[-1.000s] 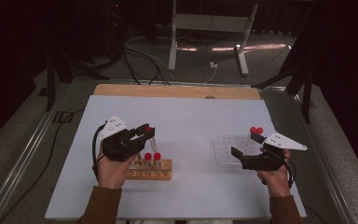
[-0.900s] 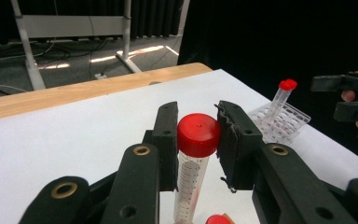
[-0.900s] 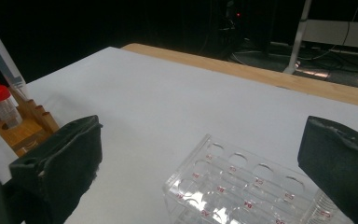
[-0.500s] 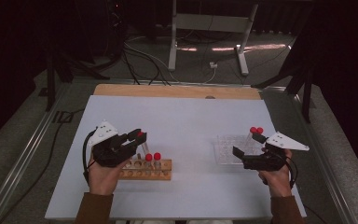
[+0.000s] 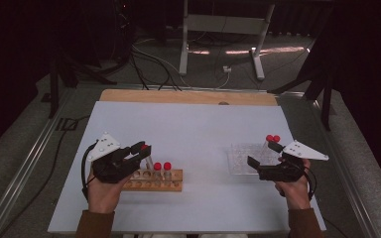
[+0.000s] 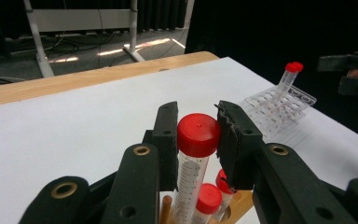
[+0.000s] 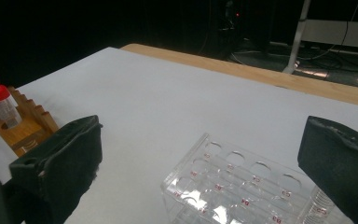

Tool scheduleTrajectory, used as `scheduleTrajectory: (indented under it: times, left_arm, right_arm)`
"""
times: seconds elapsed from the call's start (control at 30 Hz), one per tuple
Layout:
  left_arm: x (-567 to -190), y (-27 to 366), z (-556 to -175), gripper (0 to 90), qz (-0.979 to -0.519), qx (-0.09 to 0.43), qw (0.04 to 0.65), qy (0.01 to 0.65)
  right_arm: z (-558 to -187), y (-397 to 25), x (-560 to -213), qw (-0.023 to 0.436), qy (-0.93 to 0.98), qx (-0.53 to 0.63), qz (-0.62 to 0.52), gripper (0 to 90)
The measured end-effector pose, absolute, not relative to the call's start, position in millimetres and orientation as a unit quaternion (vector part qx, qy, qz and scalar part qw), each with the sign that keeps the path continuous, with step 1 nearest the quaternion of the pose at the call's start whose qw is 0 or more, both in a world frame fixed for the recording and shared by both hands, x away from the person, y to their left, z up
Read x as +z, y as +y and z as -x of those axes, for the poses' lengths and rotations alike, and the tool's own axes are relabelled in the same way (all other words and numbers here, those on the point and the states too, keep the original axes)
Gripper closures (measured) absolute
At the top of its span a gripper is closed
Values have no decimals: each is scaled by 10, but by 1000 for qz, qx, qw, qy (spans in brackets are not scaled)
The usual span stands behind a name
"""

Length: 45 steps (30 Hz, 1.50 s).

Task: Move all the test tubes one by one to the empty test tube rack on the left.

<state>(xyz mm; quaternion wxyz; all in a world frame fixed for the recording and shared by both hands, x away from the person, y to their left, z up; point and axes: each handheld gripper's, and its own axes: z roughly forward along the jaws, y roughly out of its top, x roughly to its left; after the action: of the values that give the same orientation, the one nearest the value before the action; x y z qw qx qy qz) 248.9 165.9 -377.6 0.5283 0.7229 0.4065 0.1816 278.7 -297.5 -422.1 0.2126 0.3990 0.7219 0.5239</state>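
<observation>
Held tube: a clear graduated tube with a red cap (image 6: 197, 135), long axis close to upright, cap uppermost, its lower end down among the tubes of the wooden rack (image 5: 151, 180); in the high view it stands at the rack's left part, leaning slightly.
Left tongs: the left tongs (image 6: 196, 135) are closed on the held tube, one black jaw flat against each side of the cap; the tube hangs between and below the jaws.
Left hand: the left hand (image 5: 101, 187) comes in from the table's near edge, forearm pointing away from the person, tongs angled forward and to the right over the rack.
Rack neighbours: two more red-capped tubes (image 5: 162, 169) stand upright in the wooden rack just right of the held one.
Right tongs: the right tongs (image 7: 200, 158) gape wide, holding nothing, jaws either side of the clear plastic rack (image 7: 235, 186).
Right hand: the right hand (image 5: 292, 188) rests near the table's right edge, tongs pointing left.
Clear rack: two red-capped tubes (image 5: 273, 139) stand at its far corner; well apart from the wooden rack.
Table: white table (image 5: 198, 129) with a wooden far edge.
</observation>
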Motion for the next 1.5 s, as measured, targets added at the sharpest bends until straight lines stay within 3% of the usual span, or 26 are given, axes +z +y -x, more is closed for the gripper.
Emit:
scheduleTrajectory:
  times: [0.37,0.73,1.5]
  left_arm:
    - [-3783,1757,-2396,712,-727,187,518,411]
    - [-4106,1734,-2401,710,-739,169,497,422]
    - [-4345,1700,-2395,708,-761,168,473,411]
  right_arm:
    - [-2786,-3004,-4223,210,717,527,-404,0]
    - [-2779,-3021,-4212,213,717,528,-403,0]
    - [-2770,-3015,-4201,215,716,530,-400,0]
